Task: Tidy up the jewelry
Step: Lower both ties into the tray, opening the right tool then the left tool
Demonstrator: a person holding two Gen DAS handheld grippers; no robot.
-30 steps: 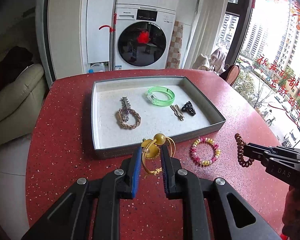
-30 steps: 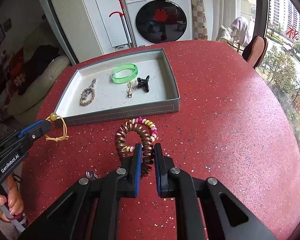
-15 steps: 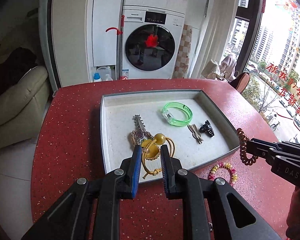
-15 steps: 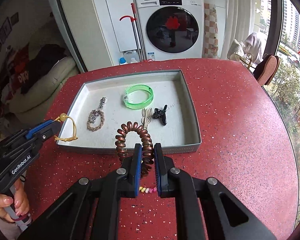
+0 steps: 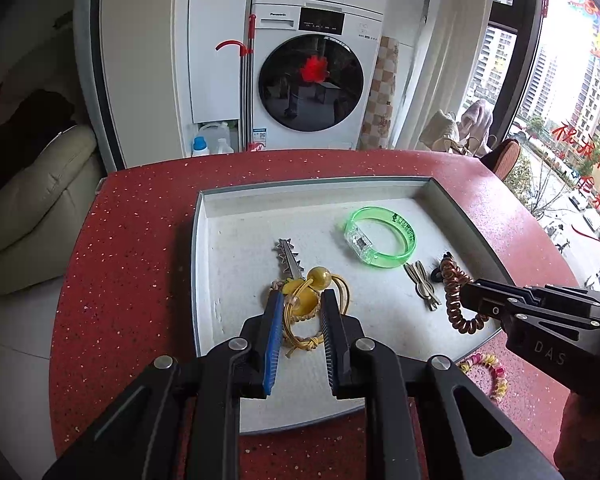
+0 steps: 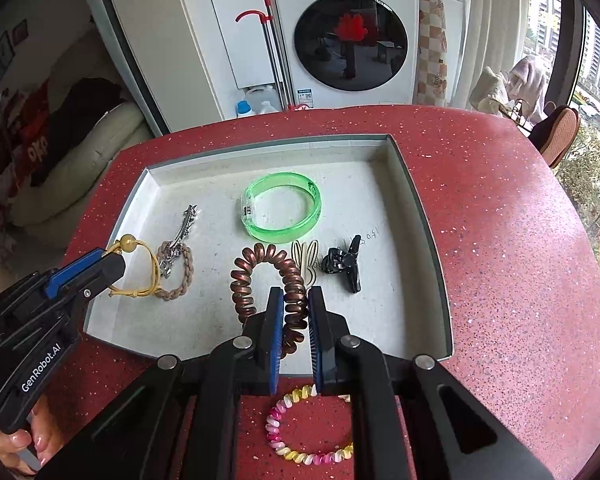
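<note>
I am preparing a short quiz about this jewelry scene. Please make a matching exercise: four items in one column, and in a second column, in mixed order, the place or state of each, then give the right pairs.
Items:
1. yellow bead hair tie
2. brown spiral hair tie
3. green bangle
4. pink and yellow spiral hair tie

Places or states:
A. lies on the red table, outside the tray
B. held in the right gripper
C. lies on the tray floor, held by no gripper
D. held in the left gripper

Pairs: 1-D, 2-B, 3-C, 4-A
</note>
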